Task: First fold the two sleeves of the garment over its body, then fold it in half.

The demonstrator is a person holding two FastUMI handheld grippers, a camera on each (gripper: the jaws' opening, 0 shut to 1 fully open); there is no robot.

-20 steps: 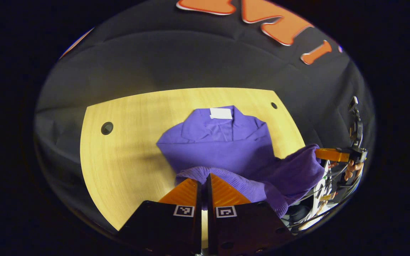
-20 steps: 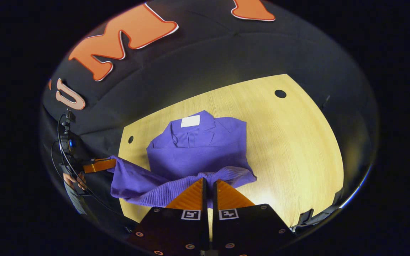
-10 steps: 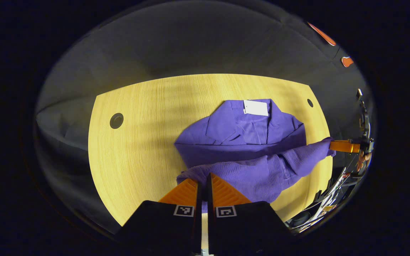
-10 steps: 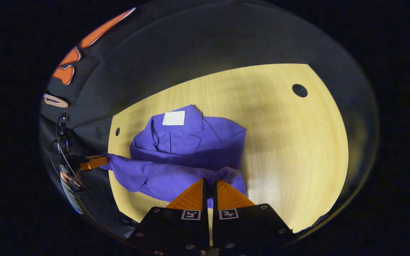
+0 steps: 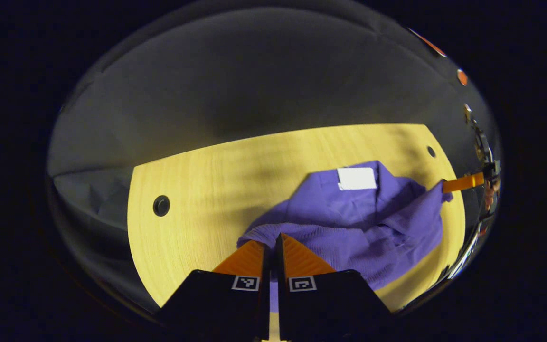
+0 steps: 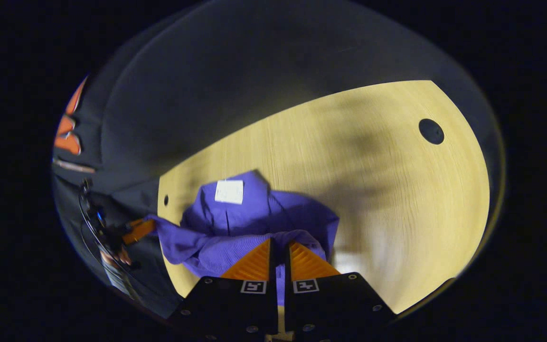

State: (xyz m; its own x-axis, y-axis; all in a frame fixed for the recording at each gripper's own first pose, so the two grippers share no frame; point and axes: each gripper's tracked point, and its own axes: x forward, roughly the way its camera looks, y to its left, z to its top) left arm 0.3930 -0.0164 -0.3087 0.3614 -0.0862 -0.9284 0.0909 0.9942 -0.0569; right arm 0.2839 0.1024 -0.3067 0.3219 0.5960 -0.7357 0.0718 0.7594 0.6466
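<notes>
A purple garment point(image 5: 349, 213) lies on the wooden table point(image 5: 207, 190), collar and white tag point(image 5: 356, 178) at the far end. Its ribbed hem is lifted and carried over the body toward the collar. My left gripper point(image 5: 271, 240) is shut on one hem corner. My right gripper point(image 6: 279, 246) is shut on the other corner of the garment point(image 6: 254, 223). In the left gripper view the right gripper point(image 5: 463, 183) shows at far right, pinching cloth, with a hand behind it. In the right gripper view the left gripper point(image 6: 136, 231) shows at far left, also gripping the hem.
The table has round cable holes point(image 5: 161, 205) point(image 6: 431, 131) near its corners. Black cloth walls surround it on the far sides. Bare wood point(image 6: 397, 199) lies to the right of the garment in the right gripper view.
Both grippers have carried the hem up and forward over the body toward the collar. The lifted fold now covers more of the shirt front.
</notes>
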